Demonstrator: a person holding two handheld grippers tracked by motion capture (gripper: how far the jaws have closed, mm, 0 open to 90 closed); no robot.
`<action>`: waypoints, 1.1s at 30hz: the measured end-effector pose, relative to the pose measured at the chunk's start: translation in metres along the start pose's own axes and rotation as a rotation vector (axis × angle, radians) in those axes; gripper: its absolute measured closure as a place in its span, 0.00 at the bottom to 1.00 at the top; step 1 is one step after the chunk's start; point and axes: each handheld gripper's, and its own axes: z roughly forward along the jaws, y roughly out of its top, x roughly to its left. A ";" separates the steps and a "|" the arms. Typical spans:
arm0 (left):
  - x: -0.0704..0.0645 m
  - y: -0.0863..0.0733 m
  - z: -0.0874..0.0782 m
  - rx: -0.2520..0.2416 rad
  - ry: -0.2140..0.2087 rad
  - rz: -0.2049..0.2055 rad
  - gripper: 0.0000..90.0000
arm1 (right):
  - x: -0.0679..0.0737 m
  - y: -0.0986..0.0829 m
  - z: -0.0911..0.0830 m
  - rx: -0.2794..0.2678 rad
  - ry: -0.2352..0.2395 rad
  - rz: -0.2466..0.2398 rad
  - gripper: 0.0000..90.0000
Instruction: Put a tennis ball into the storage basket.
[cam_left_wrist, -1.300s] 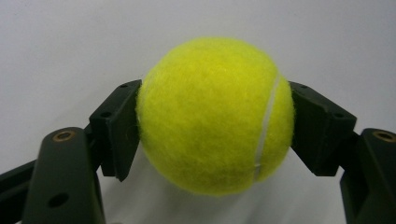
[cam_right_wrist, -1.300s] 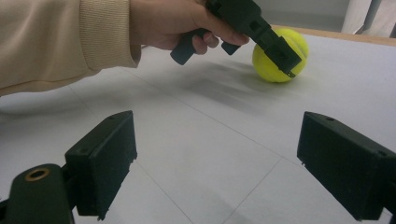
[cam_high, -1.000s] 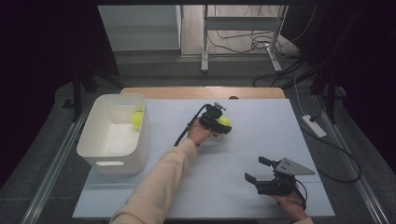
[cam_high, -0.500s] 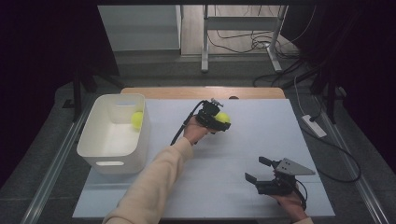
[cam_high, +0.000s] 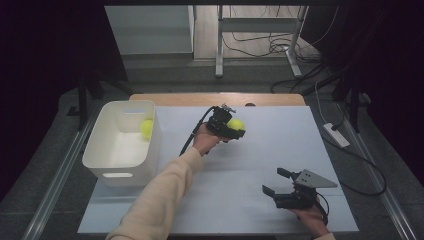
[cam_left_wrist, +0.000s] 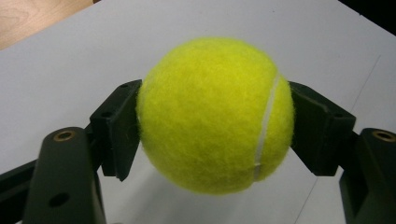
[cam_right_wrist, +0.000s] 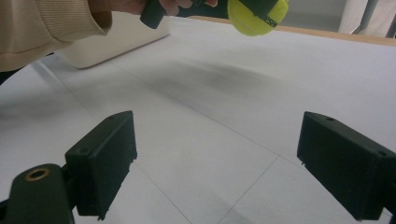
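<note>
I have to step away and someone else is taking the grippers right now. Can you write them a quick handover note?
Left gripper: shut on a tennis ball, lifted off the white table cover, right of the bin.
Right gripper: open, holding nothing, low over the cover's near right part.
White bin: at the table's left, with a second tennis ball already in its far corner.
Done, apparently: one ball binned, one picked up.
Left, probably: carry the held ball to the bin and release it.
</note>
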 end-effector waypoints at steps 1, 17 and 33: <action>0.000 -0.001 -0.002 -0.004 -0.002 -0.001 0.30 | 0.000 0.000 0.000 0.000 0.000 0.000 0.13; 0.001 -0.005 -0.028 -0.064 -0.002 0.022 0.30 | 0.000 0.000 0.000 0.002 -0.006 -0.001 0.13; -0.003 -0.005 -0.057 -0.122 0.000 0.044 0.30 | 0.000 0.000 0.000 0.003 -0.009 -0.002 0.13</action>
